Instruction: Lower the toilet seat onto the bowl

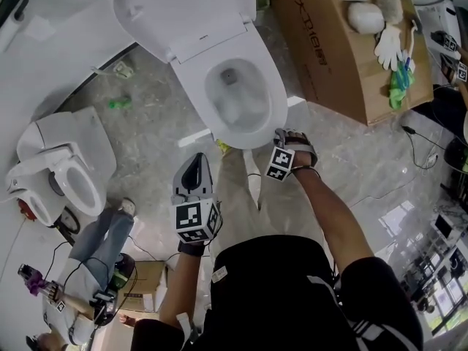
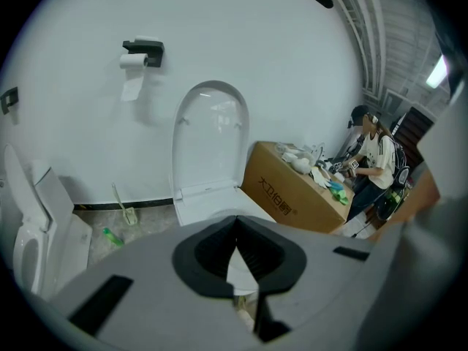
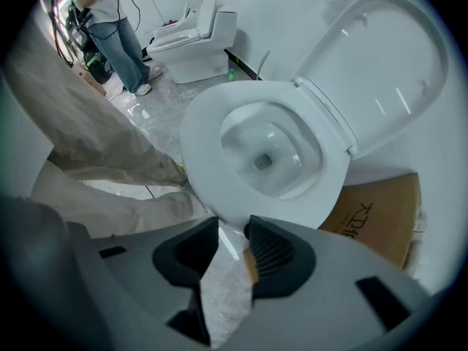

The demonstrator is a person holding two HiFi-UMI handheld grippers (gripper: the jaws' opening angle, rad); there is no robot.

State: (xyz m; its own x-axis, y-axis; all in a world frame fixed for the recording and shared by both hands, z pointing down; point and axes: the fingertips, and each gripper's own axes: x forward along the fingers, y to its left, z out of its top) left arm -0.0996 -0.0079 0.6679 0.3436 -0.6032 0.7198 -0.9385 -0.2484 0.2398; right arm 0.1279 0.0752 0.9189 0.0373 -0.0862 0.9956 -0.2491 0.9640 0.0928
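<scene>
The white toilet [image 1: 245, 97] stands just ahead of me, its seat [image 3: 208, 156] lying flat on the bowl [image 3: 267, 152] and its lid [image 1: 183, 13] raised against the wall. My right gripper [image 1: 283, 134] points down at the front rim of the seat. In the right gripper view its jaws [image 3: 234, 225] stand slightly apart with only floor between them, and the rim is just past the tips. My left gripper [image 1: 195, 163] hangs lower left of the bowl, touching nothing. In the left gripper view its tips [image 2: 235, 221] meet, empty, facing the upright lid [image 2: 210, 134].
A cardboard box [image 1: 344, 57] with gloves and small items on top stands right of the toilet. A second toilet [image 1: 62, 167] stands at the left, with a person [image 1: 91, 262] near it. A green bottle [image 1: 119, 103] lies by the wall. Cables run over the floor at right.
</scene>
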